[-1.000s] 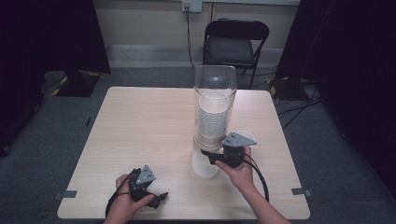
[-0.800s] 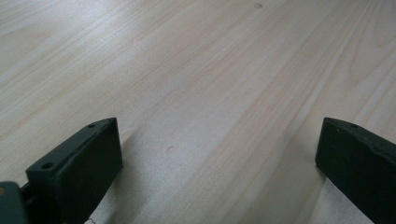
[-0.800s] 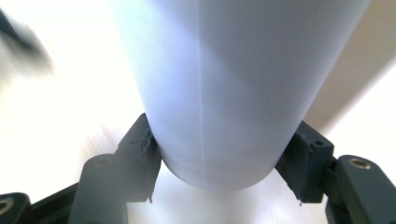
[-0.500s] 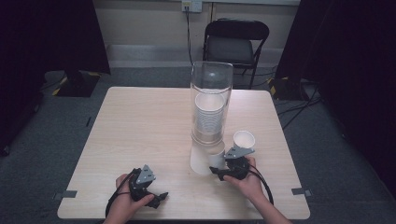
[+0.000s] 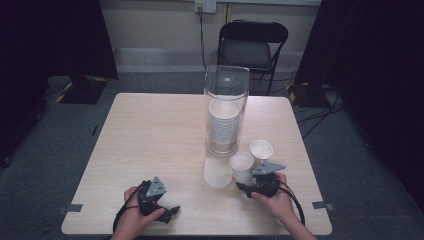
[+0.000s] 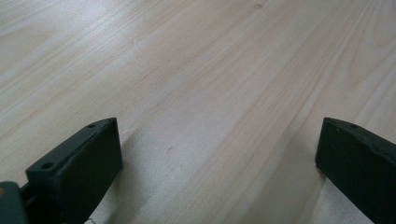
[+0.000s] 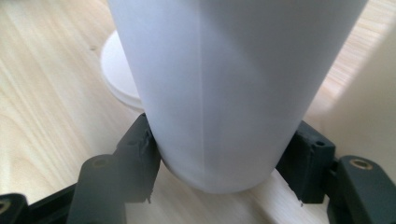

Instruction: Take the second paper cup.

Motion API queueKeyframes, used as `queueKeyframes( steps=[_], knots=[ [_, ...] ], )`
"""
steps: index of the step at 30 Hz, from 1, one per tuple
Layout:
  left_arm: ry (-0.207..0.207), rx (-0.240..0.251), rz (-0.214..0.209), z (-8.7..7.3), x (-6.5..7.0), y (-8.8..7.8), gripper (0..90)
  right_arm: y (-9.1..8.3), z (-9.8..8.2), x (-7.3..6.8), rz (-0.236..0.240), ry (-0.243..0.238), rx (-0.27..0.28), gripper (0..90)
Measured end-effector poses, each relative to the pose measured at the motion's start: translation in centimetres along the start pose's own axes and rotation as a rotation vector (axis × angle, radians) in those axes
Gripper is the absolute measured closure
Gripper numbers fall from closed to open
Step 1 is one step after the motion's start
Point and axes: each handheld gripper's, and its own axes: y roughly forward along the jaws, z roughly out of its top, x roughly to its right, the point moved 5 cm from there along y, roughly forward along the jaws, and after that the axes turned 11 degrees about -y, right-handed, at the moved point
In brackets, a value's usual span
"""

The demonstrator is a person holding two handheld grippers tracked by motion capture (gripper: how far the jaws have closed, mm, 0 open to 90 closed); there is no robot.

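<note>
Two grippers: both low at the near edge of the table [image 5: 150,125], well apart from each other.
Dispenser: a tall clear tube [image 5: 226,107] stands upright at mid-table with a stack of cups [image 5: 224,120] inside; a white disc-shaped base [image 5: 217,173] sits on the table just before it.
Held cup: a white paper cup [image 5: 242,167] stands upright, mouth up, long axis vertical, just beside the tube's foot on the right side.
Second cup: another white cup [image 5: 261,150] stands upright just behind the held one.
Right gripper: the right gripper [image 5: 250,186] has its jaws closed against the held cup's lower wall, one each side, directly before it.
Left gripper: the left gripper [image 5: 170,210] is spread wide over bare wood, holding nothing, far from both cups.
Nearer hand: the right, by my judgement.
</note>
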Motion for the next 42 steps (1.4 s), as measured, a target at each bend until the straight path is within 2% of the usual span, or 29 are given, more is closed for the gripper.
queueKeyframes(
  steps=[4, 8, 14, 23, 42],
  knots=[
    [0.001, 0.000, 0.000, 0.0, 0.0, 0.0, 0.0, -0.2, -1.2, 0.6, -0.009, 0.033, -0.014, 37.0],
    [0.001, 0.000, 0.000, 0.0, 0.0, 0.0, 0.0, -0.2, -1.3, 0.9, -0.021, 0.041, -0.014, 36.8],
    [0.001, 0.000, 0.001, 0.0, 0.0, 0.0, 0.0, 0.1, -1.5, 0.8, -0.023, 0.029, -0.036, 36.6],
    [0.001, 0.000, 0.000, 0.0, 0.0, 0.0, 0.0, 0.0, -1.7, 0.7, -0.028, 0.008, -0.033, 36.3],
    [0.001, 0.000, 0.000, 0.0, 0.0, 0.0, 0.0, -0.1, -1.8, 0.7, -0.024, -0.002, -0.025, 36.4]
  ],
)
